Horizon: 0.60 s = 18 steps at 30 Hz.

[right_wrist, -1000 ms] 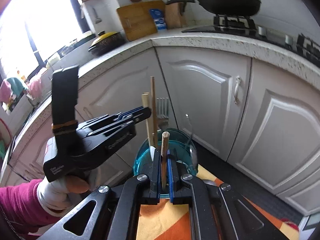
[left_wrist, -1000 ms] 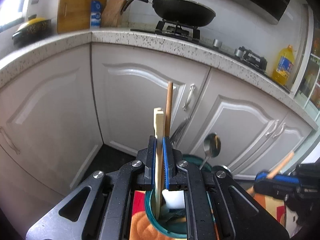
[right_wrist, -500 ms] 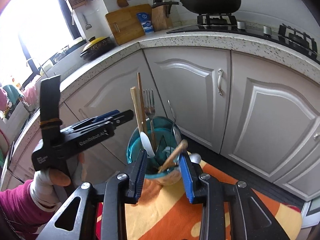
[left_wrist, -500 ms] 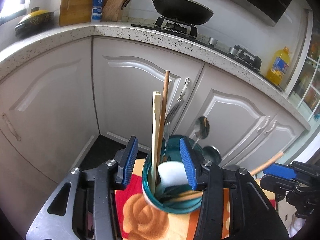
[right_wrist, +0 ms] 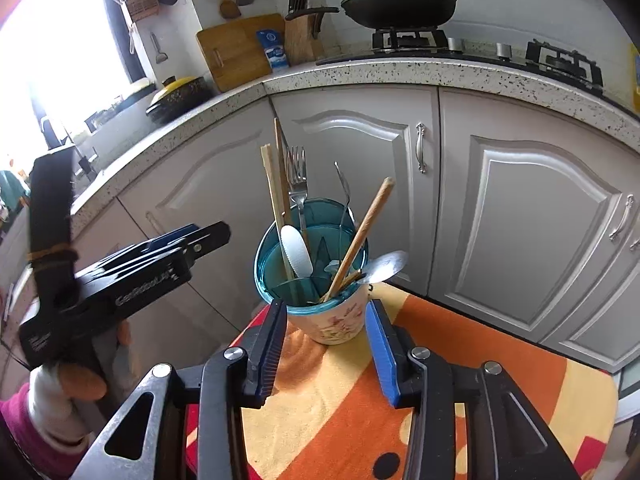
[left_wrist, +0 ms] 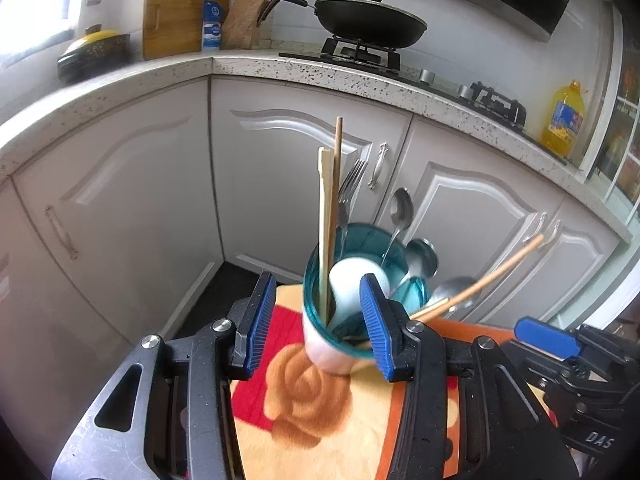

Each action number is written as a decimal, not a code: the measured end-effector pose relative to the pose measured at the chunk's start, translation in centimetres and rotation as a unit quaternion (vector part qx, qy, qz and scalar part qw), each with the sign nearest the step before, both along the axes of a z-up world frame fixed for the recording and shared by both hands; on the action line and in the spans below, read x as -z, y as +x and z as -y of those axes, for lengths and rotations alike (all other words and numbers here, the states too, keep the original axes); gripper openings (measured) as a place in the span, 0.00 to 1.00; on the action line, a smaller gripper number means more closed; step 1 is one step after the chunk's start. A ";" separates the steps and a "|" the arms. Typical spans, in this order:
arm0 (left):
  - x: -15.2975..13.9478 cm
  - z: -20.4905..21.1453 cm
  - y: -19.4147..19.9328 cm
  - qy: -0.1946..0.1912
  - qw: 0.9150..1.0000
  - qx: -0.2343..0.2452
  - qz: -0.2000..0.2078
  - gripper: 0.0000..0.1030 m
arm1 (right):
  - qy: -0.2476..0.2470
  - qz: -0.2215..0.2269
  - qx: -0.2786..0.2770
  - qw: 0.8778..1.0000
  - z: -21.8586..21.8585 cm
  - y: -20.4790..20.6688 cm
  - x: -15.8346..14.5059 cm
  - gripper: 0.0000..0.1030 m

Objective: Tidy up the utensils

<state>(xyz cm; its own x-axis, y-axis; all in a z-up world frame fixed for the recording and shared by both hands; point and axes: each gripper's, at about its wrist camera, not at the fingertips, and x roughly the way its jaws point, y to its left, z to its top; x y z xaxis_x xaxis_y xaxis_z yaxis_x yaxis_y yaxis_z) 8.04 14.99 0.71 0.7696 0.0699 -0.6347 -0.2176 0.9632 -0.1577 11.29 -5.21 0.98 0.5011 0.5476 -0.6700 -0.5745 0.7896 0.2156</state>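
Standing in the teal-rimmed utensil cup on the cloth-covered desk are chopsticks, fork and spoons, so sorting looks nearly finished. The left hand-held gripper and right hand-held gripper, clamped on sticks a second ago, have just been opening and now stand empty.

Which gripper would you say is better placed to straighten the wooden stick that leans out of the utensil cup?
Probably the right gripper. Its open jaws face the cup head-on, and the wooden stick leans up just above them. The left gripper, also open, sees that stick slanting off to its right side.
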 end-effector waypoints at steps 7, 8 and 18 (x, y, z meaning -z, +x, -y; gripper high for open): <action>-0.4 0.2 -2.5 0.014 1.000 0.000 -0.003 0.41 | -0.010 0.002 0.012 1.000 -1.4 -1.2 0.4 0.39; -0.5 0.3 -2.7 0.017 1.000 0.000 -0.001 0.41 | -0.013 0.001 0.012 1.000 -1.7 -1.3 0.4 0.39; -1.5 0.2 -4.7 0.028 0.999 -0.018 0.007 0.41 | -0.026 0.016 0.011 0.999 -2.2 -2.5 0.0 0.40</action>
<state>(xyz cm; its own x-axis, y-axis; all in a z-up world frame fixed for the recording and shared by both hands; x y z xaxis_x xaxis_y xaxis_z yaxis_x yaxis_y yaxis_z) 3.31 14.81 2.18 0.7752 0.1340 -0.6173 -0.2510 0.9621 -0.1063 8.76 -3.05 0.98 0.5340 0.5011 -0.6810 -0.5627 0.8118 0.1560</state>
